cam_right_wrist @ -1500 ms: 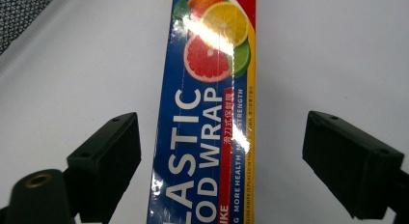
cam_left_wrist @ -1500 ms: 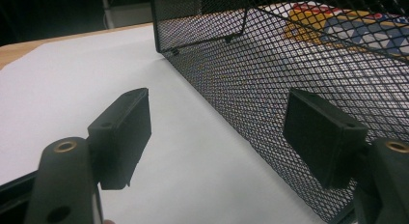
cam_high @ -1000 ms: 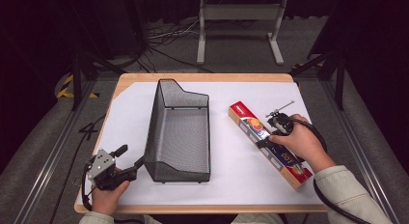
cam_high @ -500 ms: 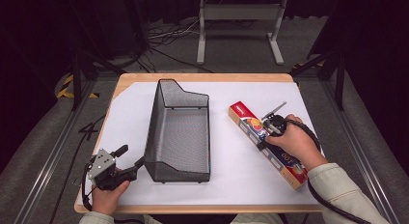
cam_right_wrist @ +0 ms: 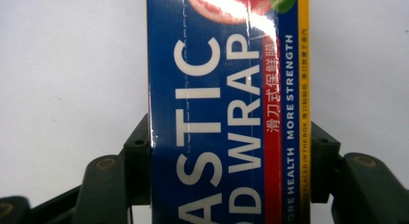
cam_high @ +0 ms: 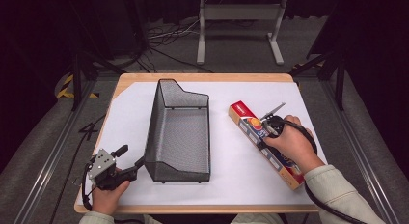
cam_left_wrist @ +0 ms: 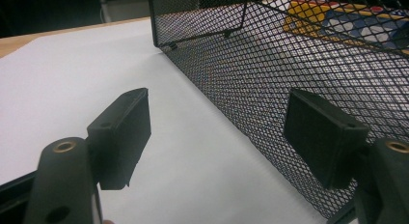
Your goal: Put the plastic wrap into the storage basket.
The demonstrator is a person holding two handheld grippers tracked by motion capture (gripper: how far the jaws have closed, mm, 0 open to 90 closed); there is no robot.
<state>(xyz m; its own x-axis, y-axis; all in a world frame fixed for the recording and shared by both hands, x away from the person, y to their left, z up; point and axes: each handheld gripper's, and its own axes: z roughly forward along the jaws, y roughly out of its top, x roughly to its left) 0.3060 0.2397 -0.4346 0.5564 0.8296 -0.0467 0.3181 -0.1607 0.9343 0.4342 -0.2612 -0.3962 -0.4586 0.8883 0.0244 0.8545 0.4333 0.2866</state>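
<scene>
A long blue, red and yellow plastic wrap box lies flat on the white sheet at the right, angled toward the front right corner. My right gripper comes down over its middle. In the right gripper view the box runs between the jaws, and both pads press its long sides, so my right gripper is shut on it. A black wire mesh basket stands mid-table. My left gripper rests open at the basket's near left corner. In the left gripper view it holds nothing, with the mesh wall just right.
A white sheet covers the wooden table. Bare sheet lies left of the basket and between basket and box. Beyond the table's far edge stand a metal frame and floor cables.
The right hand has shifted left and down along the box, and its gripper now straddles and clamps the box's middle. The left gripper has stayed put.
</scene>
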